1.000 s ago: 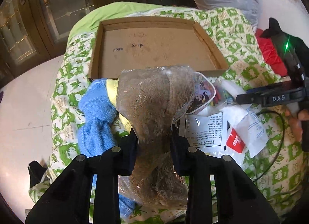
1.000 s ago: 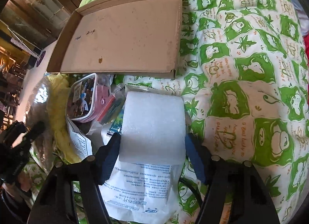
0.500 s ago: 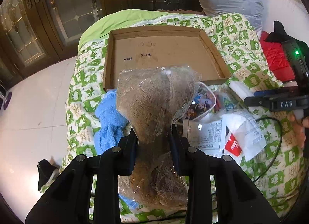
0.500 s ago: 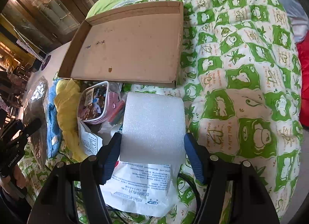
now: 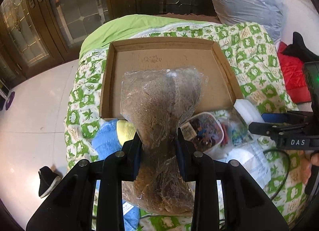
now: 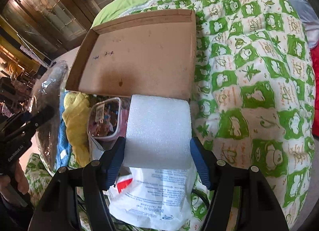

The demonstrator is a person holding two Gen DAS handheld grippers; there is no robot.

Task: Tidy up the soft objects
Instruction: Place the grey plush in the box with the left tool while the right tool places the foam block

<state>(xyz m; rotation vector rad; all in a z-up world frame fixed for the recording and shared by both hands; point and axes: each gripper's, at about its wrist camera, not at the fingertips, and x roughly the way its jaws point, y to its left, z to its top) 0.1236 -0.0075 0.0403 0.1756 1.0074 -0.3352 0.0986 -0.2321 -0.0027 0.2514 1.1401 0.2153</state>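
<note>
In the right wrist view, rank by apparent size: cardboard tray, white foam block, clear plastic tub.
1. cardboard tray
2. white foam block, though held close to the camera, which enlarges it
3. clear plastic tub, partly hidden

Bed carries everything; covered by a green-and-white patterned quilt (image 6: 249, 75), plain lime-green sheet (image 5: 127, 29) showing at the far end. Shallow cardboard tray (image 6: 139, 59) lies flat on the quilt, pen marks on its floor. Just in front of its near wall, a heap: blue towel (image 5: 105, 141), yellow cloth (image 6: 76, 115), clear lidded tub (image 6: 105, 117) of colourful items, white printed plastic bag (image 6: 155, 197). Black cable (image 5: 283, 163) trails across the quilt. Pale tiled floor (image 5: 30, 131) beside the bed; a black shoe (image 5: 46, 181) lies on it.
</note>
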